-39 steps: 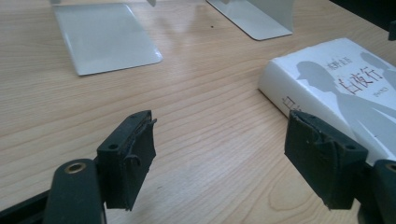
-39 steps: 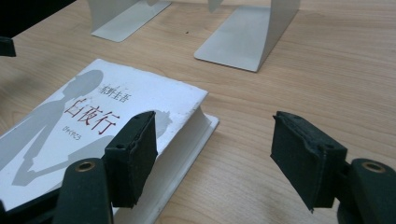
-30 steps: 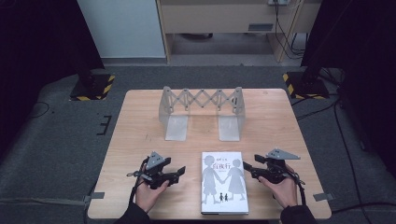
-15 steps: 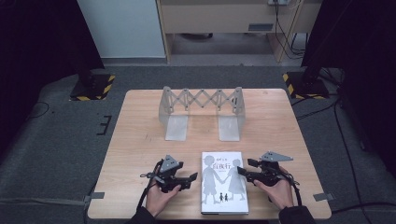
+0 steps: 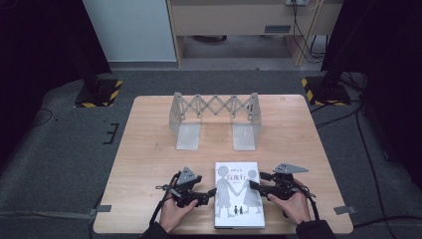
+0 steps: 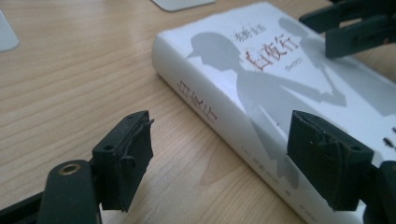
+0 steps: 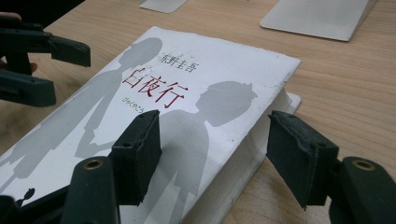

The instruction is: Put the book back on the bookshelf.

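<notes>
A wooden table (image 5: 149, 149) carries a folding metal rack (image 5: 215, 112) at its far side. A white book (image 5: 238, 194) lies flat near the front edge, between the 2 grippers. The left gripper (image 5: 208, 195) sits at the book's spine edge, its jaws spread apart. The right gripper (image 5: 255, 184) straddles the opposite edge, jaws spread, gripping nothing.

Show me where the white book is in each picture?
High view: the white book lies flat at the table's near edge, between the two hand-held grippers.
Left gripper view: it runs from upper middle to lower right, spine facing the camera.
Right gripper view: it spreads across the left and middle.
Shared landmark: the red title characters on its cover.
</notes>
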The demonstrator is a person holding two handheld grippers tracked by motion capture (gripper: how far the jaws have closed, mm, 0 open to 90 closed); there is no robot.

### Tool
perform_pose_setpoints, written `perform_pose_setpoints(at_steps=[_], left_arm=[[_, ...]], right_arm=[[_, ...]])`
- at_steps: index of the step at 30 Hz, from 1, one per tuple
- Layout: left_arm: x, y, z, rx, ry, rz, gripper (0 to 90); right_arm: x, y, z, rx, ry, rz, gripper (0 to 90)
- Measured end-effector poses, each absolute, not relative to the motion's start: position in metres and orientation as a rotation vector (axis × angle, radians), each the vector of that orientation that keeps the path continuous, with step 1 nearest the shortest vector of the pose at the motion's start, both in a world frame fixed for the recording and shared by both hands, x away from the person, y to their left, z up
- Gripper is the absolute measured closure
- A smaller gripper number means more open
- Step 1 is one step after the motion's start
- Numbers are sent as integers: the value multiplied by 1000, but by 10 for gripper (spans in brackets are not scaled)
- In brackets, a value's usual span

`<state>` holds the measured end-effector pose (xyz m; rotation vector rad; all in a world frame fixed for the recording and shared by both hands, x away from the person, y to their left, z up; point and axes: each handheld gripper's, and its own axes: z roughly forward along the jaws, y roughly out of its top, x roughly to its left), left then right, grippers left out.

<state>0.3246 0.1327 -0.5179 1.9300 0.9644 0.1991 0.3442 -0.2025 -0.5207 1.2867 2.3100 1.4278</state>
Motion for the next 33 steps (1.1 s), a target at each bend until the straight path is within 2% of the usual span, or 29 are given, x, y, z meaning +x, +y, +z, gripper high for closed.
perform_pose_setpoints(at_steps=[11,16,23,29,33], left_arm=[[324,121,-523,1945,942,167,195],[323,110,-529,1925,917,130,128],[325,107,-535,1895,916,91,86],[325,99,-536,1894,923,30,85],[325,96,-537,1899,947,12,37]], right_arm=[[344,-200,-523,1310,2304,1458,343],[345,-200,-525,1319,2312,1470,338],[346,-197,-527,1340,2312,1500,324],[346,-197,-529,1357,2304,1516,328],[346,-197,-529,1356,2304,1516,329]])
